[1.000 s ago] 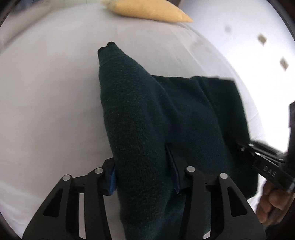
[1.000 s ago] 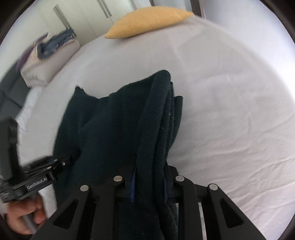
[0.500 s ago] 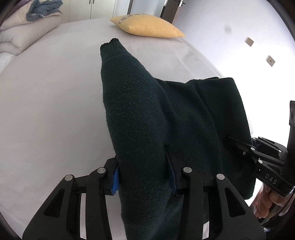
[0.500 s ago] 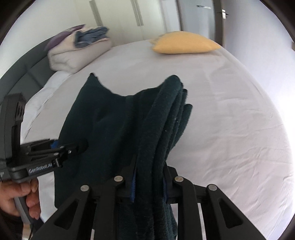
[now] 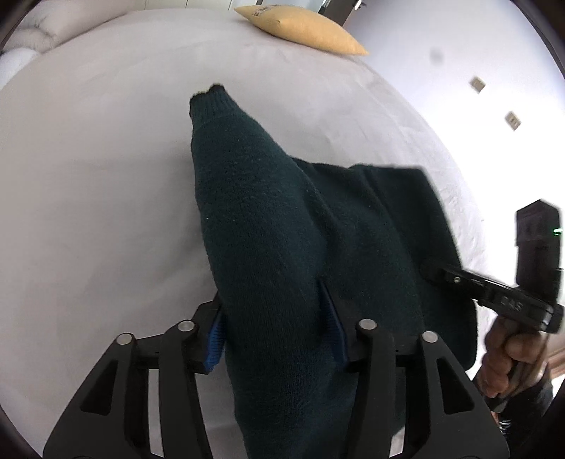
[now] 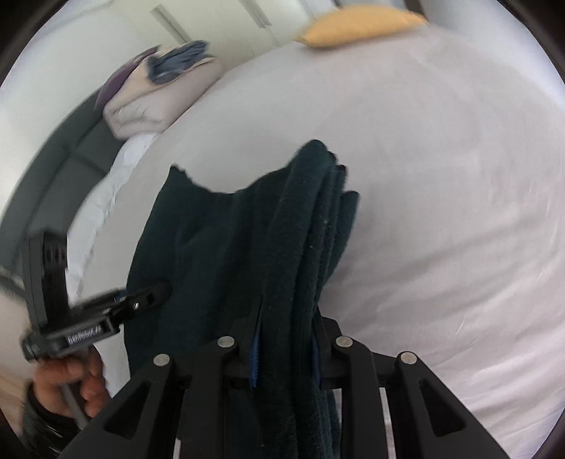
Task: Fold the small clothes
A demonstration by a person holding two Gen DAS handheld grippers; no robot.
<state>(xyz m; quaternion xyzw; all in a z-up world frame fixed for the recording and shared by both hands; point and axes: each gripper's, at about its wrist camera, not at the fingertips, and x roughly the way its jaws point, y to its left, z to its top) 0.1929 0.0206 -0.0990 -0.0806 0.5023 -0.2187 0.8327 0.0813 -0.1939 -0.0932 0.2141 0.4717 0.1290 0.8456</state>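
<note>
A dark green knit sweater (image 5: 265,212) hangs between both grippers above a white bed (image 5: 88,176). In the left wrist view my left gripper (image 5: 273,328) has a bunched sleeve between its blue pads; the jaws are opening, and the knit still fills the gap. The sleeve's ribbed cuff (image 5: 208,102) points away from me. In the right wrist view my right gripper (image 6: 286,349) is shut on a thick folded edge of the sweater (image 6: 219,247). Each gripper shows in the other's view, held by a hand: the right gripper (image 5: 441,275) and the left gripper (image 6: 141,300).
A yellow pillow (image 5: 303,28) lies at the far end of the bed, also the yellow pillow (image 6: 360,24) in the right wrist view. Folded bedding (image 6: 159,91) is stacked by the dark grey headboard (image 6: 63,176). A white wall with sockets (image 5: 476,84) borders the bed.
Both grippers have carried the sweater sideways over the bed. The left pads stand a little wider apart around the sleeve. The right grip looks the same.
</note>
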